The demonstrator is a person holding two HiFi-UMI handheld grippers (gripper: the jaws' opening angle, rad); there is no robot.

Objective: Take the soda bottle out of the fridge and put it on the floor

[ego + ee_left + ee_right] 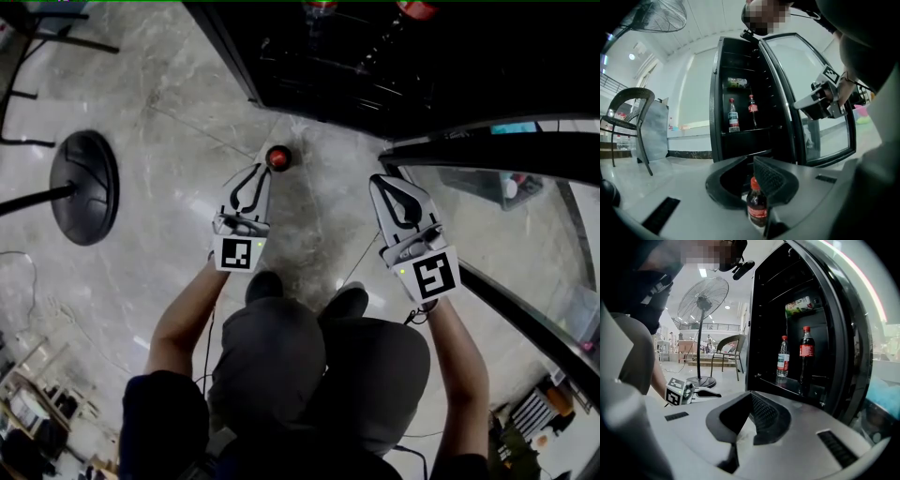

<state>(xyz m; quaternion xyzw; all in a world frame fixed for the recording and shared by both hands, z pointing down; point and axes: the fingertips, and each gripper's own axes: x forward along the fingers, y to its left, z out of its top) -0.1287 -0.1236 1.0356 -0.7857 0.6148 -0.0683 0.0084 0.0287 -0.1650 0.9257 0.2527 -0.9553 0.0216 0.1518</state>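
- My left tool (262, 171) has its jaws drawn together at the tips and grips nothing. It hangs near the middle of the head view, above the floor (169, 94).
- The soda bottle (278, 157) stands upright on the floor just past that tool's tips, red cap up, outside the fridge (375, 56). In the left gripper view it shows low in the frame, through the gap below the jaw tips, and the pads do not touch it.
- My right tool (378, 180) is closed too and empty, right of centre, near the edge of the glass door (506, 150).
- The fridge is open. On its shelf (787, 383) a clear water bottle (783, 357) and a dark cola bottle (805, 357) stand side by side, not touching. A green packet (799, 304) lies on the shelf above.
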